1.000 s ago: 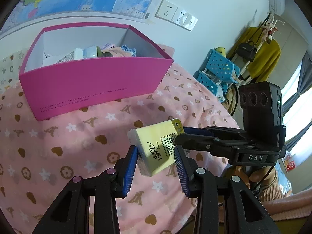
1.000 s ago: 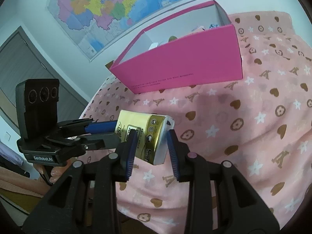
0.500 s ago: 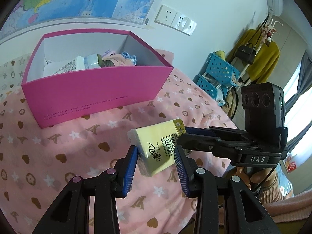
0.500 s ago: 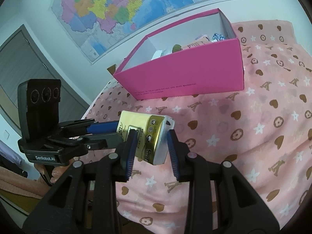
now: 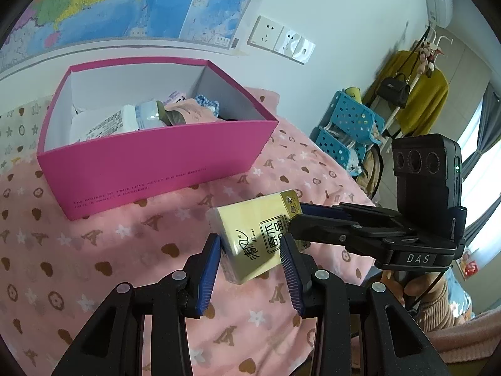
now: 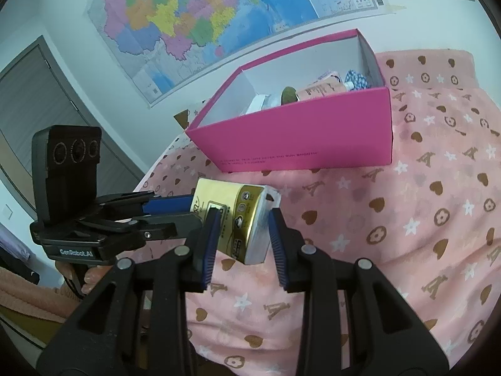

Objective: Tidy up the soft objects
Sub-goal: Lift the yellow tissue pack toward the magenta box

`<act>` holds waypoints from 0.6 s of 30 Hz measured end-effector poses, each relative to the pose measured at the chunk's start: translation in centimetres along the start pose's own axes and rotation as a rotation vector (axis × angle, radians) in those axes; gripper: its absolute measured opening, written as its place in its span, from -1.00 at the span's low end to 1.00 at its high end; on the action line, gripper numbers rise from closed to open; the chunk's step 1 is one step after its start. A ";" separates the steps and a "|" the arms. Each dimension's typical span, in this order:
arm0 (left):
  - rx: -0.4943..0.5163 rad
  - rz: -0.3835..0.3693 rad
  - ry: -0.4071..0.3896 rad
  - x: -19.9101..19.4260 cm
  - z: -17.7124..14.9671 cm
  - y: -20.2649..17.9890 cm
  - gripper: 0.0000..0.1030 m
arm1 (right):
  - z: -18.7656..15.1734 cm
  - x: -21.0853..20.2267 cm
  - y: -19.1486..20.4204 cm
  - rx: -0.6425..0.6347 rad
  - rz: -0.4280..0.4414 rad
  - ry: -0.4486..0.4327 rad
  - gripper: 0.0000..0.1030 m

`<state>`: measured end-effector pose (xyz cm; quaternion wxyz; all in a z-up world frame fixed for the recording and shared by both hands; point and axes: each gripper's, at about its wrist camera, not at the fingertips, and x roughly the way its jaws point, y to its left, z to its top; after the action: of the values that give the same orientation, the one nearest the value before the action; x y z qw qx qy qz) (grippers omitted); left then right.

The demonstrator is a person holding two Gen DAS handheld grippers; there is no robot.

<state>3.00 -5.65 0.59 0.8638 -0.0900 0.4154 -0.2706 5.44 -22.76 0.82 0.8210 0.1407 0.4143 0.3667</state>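
A yellow tissue pack [image 5: 255, 235] with gold print is held in the air above the pink patterned bedspread [image 5: 94, 250]. My left gripper [image 5: 250, 269] is shut on one end of it. My right gripper [image 6: 242, 235] is shut on the other end [image 6: 241, 219]. Each gripper shows in the other's view, coming in from the side. Beyond the pack stands an open pink box [image 5: 150, 159] that holds a white pack, a bottle, a pink pouch and a blue knitted item. The box also shows in the right wrist view [image 6: 307, 138].
A map [image 6: 194, 15] and wall sockets [image 5: 281, 40] hang on the wall behind the bed. Blue perforated baskets [image 5: 350, 128] and a rack with a yellow garment [image 5: 419, 100] stand beyond the bed's right edge. A door [image 6: 37, 119] is at the left.
Both grippers have risen together with the tissue pack still held between them, so more of the box's inside shows now.
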 end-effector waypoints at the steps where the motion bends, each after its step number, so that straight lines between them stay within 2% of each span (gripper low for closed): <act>1: 0.000 0.001 -0.002 0.0 0.1 0.0 -0.26 | 0.0 -0.1 0.0 -0.002 -0.001 -0.002 -0.32; 18: 0.016 0.004 -0.026 -0.3 1.1 -0.3 -0.26 | 1.2 -0.6 0.0 -0.019 -0.001 -0.029 -0.32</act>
<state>3.58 -5.83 1.56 0.8704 -0.0858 0.4021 -0.2709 6.13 -23.08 1.89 0.8284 0.1378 0.3990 0.3683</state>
